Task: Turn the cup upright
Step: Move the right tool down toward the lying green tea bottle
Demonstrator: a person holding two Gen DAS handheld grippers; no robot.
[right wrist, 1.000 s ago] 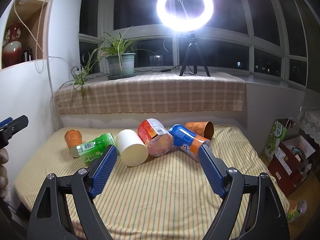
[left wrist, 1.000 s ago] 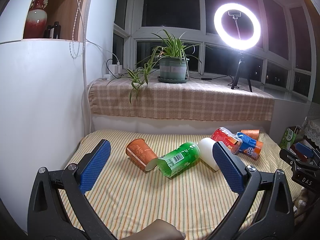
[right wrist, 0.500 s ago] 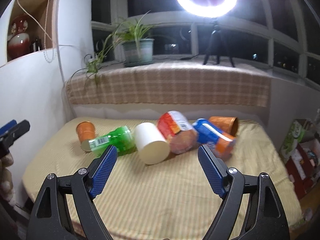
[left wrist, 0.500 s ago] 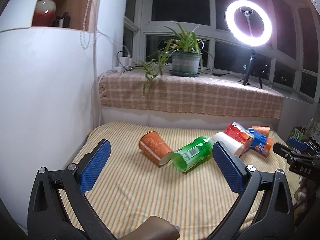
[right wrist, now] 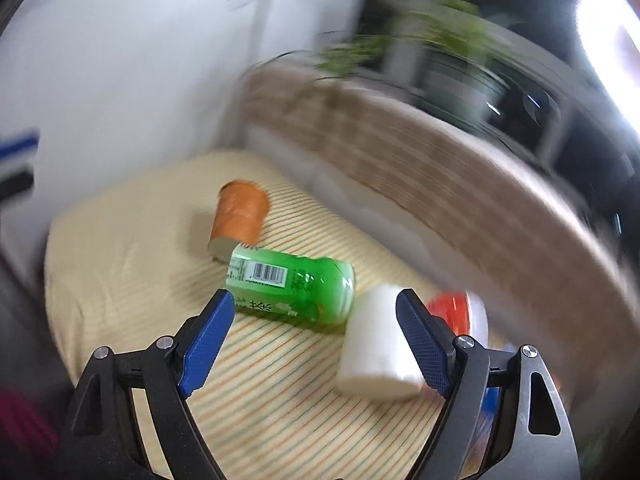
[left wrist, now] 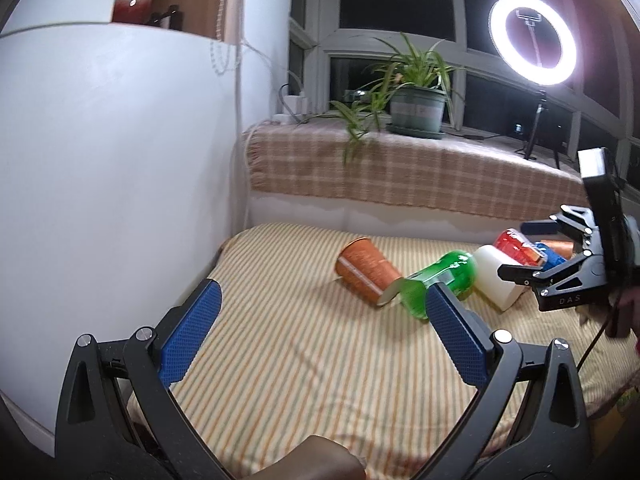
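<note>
Since a second ago the right gripper (right wrist: pixel 316 328) has swung in low over the row of toppled cups, its view now blurred, its jaws spread with the green cup (right wrist: pixel 292 286) at 12 o'clock just beyond the tips and the white cup (right wrist: pixel 378 346) against the right pad. Both lie on their sides on the striped cloth (left wrist: pixel 304 356), touching; the orange cup (left wrist: pixel 366 270) lies at the green one's 10 o'clock. Left gripper (left wrist: pixel 320 334) hangs back, jaws spread, empty.

Six toppled cups (left wrist: pixel 367 270) (two orange), one potted plant (left wrist: pixel 416 104), one ring light (left wrist: pixel 533 40)
</note>
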